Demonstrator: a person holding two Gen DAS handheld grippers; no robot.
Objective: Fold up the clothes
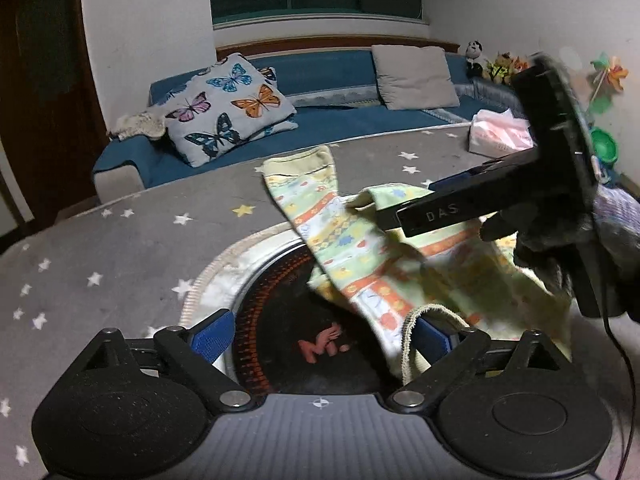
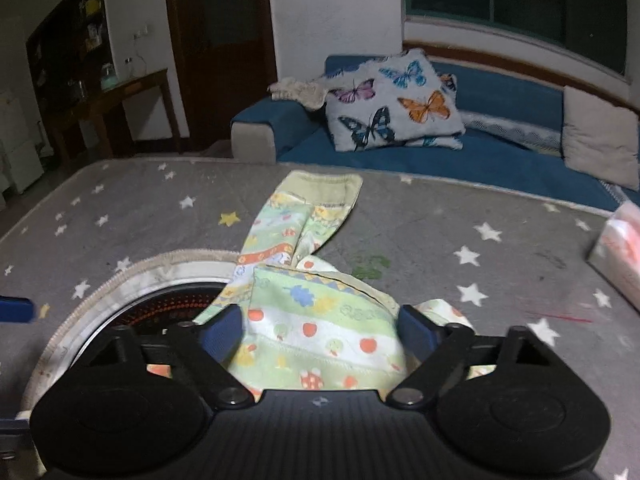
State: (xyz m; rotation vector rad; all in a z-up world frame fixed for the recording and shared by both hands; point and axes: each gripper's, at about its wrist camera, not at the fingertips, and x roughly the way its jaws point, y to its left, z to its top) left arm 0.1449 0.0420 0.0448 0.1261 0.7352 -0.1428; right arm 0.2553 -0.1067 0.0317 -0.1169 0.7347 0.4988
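Mostly draped between right gripper (image 2: 320, 330) jaws — patterned garment (image 2: 320, 332), tabletop.

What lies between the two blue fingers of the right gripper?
In the right wrist view, a folded part of the patterned pants fills the gap of the right gripper; its jaws stand wide apart, one on each side of the cloth.

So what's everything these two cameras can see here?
Patterned green-and-orange child's trousers: one, on table, over heater.
Grey star-printed tablecloth: one, covers table.
Round glowing heater: one, black-orange, table centre.
Pink tissue pack: one, table's far right.
Blue sofa: one, behind table.
Butterfly-print cushion: one, white, on sofa.
Plain beige cushion: one, on sofa.
Panda toy: one, far corner.
Left tongs: open, blue pads.
Right tongs: open around trousers.
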